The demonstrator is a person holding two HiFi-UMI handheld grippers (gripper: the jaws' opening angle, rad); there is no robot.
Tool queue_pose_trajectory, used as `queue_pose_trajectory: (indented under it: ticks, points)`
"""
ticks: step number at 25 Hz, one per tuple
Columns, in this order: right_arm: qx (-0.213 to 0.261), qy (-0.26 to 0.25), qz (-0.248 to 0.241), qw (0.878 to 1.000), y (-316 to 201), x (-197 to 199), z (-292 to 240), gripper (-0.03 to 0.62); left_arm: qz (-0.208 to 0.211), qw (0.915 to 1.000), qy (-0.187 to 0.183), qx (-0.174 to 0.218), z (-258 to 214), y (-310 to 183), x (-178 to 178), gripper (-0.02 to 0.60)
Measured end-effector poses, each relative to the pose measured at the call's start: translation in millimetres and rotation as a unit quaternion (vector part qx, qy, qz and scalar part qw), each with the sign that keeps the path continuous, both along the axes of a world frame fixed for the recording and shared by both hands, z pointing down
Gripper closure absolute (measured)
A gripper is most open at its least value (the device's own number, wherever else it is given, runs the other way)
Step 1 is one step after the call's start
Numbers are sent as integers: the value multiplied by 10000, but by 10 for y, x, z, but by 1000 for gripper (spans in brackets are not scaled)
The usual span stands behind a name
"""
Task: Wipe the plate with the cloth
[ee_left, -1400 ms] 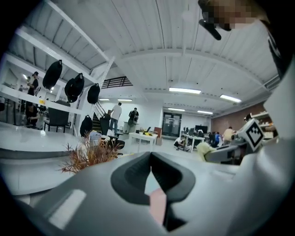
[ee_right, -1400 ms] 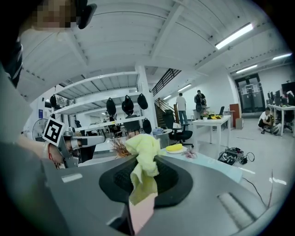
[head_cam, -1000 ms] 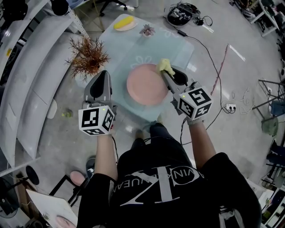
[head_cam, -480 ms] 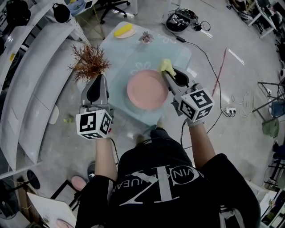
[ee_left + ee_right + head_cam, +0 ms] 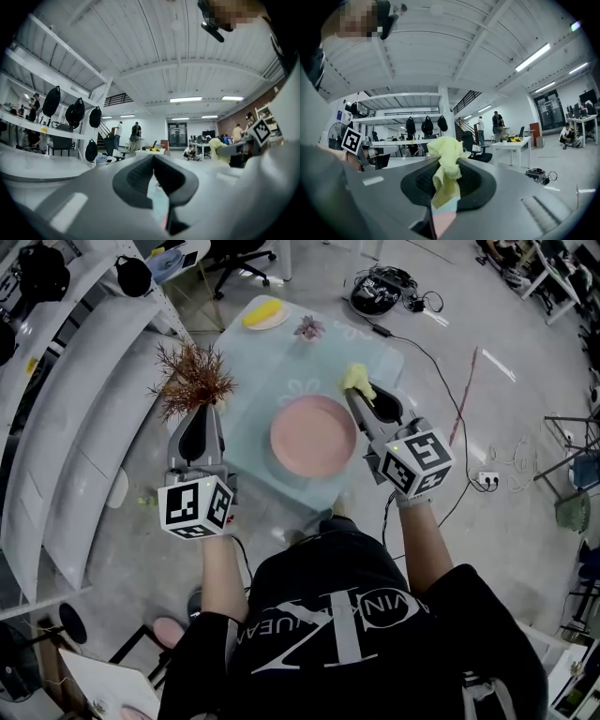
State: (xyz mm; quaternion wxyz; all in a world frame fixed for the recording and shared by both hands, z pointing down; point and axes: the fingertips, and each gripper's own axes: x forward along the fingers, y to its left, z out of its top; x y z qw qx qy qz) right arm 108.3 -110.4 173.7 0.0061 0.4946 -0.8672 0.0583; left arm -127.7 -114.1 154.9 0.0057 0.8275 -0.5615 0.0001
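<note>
Pale glass table (image 5: 258, 371), spiky brown plant (image 5: 192, 379), yellow item (image 5: 262, 310) at its far corner, tangled floor cables (image 5: 380, 285)

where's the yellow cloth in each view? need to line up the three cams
Head view: yellow cloth sits upper centre-right, at the tips of the right gripper, just past the plate's far-right rim.
Left gripper view: small, right of centre.
Right gripper view: dead centre, clamped between the jaws.
Shared landmark: pink plate, also a pink patch below the jaws in the right gripper view.

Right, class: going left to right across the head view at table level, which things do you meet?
Left gripper → pink plate → right gripper, clamped on the yellow cloth.
</note>
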Motion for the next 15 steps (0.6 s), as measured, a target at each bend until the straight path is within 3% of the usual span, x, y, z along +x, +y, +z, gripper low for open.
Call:
queue_pose_trajectory:
  ticks: [15]
  points:
    - [174,200,151,9995,-98,94,-72,519,-149,9997,184,-25,24,-90,-95,581]
